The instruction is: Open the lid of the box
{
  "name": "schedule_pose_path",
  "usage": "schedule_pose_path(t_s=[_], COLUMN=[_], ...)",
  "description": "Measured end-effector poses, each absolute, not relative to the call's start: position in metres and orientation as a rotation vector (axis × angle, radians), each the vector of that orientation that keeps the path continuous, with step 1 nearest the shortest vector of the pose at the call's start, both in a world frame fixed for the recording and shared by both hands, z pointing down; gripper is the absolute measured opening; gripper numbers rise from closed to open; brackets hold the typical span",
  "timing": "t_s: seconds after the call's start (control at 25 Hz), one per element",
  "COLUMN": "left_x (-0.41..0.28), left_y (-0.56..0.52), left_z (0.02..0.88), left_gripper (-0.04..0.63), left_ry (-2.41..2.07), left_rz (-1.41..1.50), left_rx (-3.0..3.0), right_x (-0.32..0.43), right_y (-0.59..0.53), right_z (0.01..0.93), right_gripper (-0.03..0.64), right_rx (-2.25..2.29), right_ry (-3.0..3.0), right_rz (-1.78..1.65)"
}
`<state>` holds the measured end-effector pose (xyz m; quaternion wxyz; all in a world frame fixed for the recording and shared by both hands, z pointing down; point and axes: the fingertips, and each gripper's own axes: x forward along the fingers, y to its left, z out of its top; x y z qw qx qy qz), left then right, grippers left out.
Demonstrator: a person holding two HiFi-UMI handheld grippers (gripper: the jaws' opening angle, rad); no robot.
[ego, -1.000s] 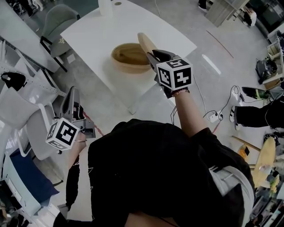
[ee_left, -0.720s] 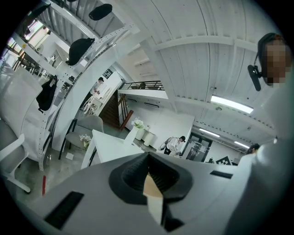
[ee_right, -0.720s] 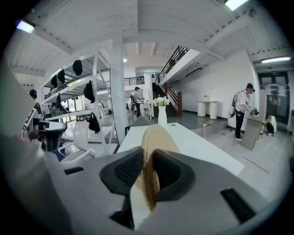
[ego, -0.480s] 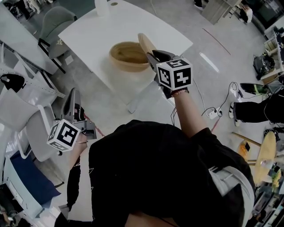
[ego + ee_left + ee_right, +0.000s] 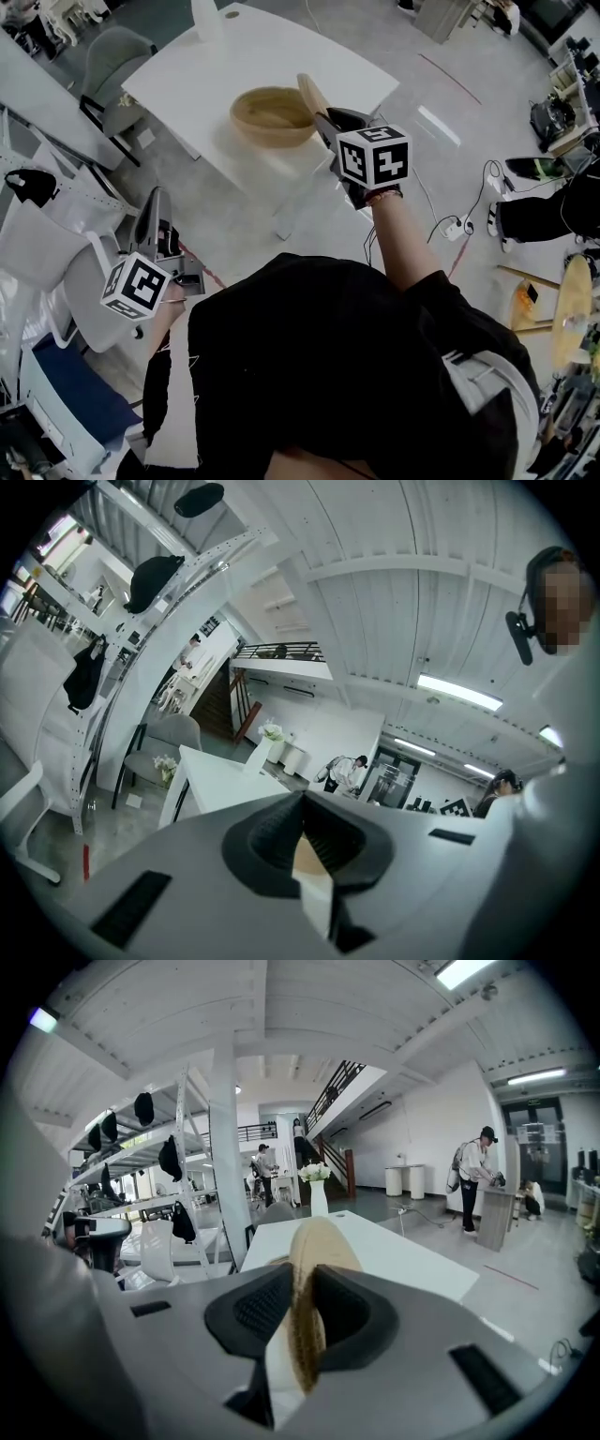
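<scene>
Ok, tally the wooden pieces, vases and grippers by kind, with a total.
Round light-wood box: 1
Flat round wooden lid: 1
Tall white vase: 1
Grey two-jaw grippers: 2 (left gripper, right gripper)
Total: 5

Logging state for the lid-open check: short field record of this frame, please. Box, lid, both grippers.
box: round, wooden, open, on the white table
lid: wooden disc, off the box, on edge by its right rim in the head view; contact unclear
right gripper: shut on the lid
left gripper: jaws together, nothing between them, away from the table
</scene>
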<state>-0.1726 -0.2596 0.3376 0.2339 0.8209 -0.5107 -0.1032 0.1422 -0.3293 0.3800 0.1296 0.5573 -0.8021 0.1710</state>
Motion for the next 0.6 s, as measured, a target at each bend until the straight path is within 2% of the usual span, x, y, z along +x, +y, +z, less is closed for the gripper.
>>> schedule_pose_path(t_s=[0.6], left_x=[-0.198], left_y=[-0.228], left_z=[0.323], left_gripper=[0.009], left_ry=[-1.347], left_rz=[-0.269], left_rx=[2.298], right_x=[0.115], right_y=[-0.284], right_z=[0.378], right_gripper=[0.083], right_rx=[1.667], right_ry=[-2.306], right_rz=[0.565])
